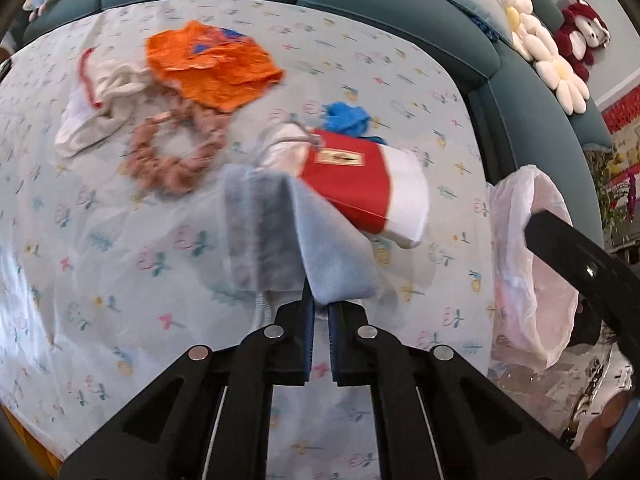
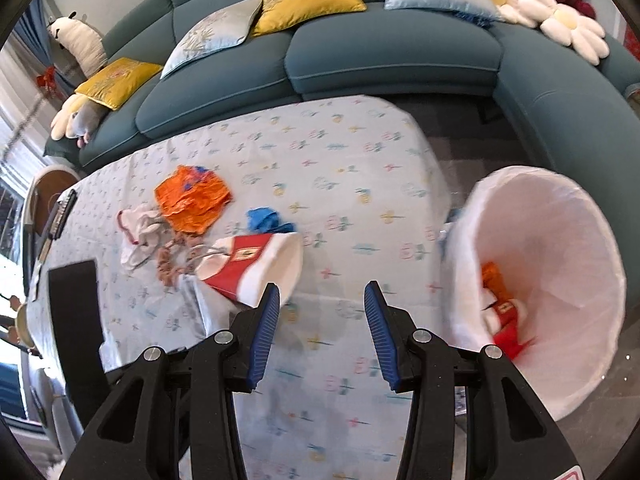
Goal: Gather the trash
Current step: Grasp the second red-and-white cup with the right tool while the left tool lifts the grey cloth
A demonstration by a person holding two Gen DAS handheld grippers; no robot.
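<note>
Left gripper clenched on a corner of a pale blue cloth pouch, lying on the counter with its floral tablecloth. Just beyond the pouch, touching it: a red-and-white paper bag on its side. Behind that, a crumpled blue scrap. Farther back and to the left, an orange wrapper, a white cloth bag with red trim and a ring of pinkish-brown scrunched material, bunched close together.

Right gripper released, blue pads apart with nothing between them, poised over bare tablecloth near the counter's front edge. Red-and-white paper bag just left of its left finger.

Beside the counter's right end, a bin lined with a white plastic bag, tilted toward the camera; inside, orange and red-and-white pieces already at the bottom. Teal sofa with cushions curving behind the counter.
</note>
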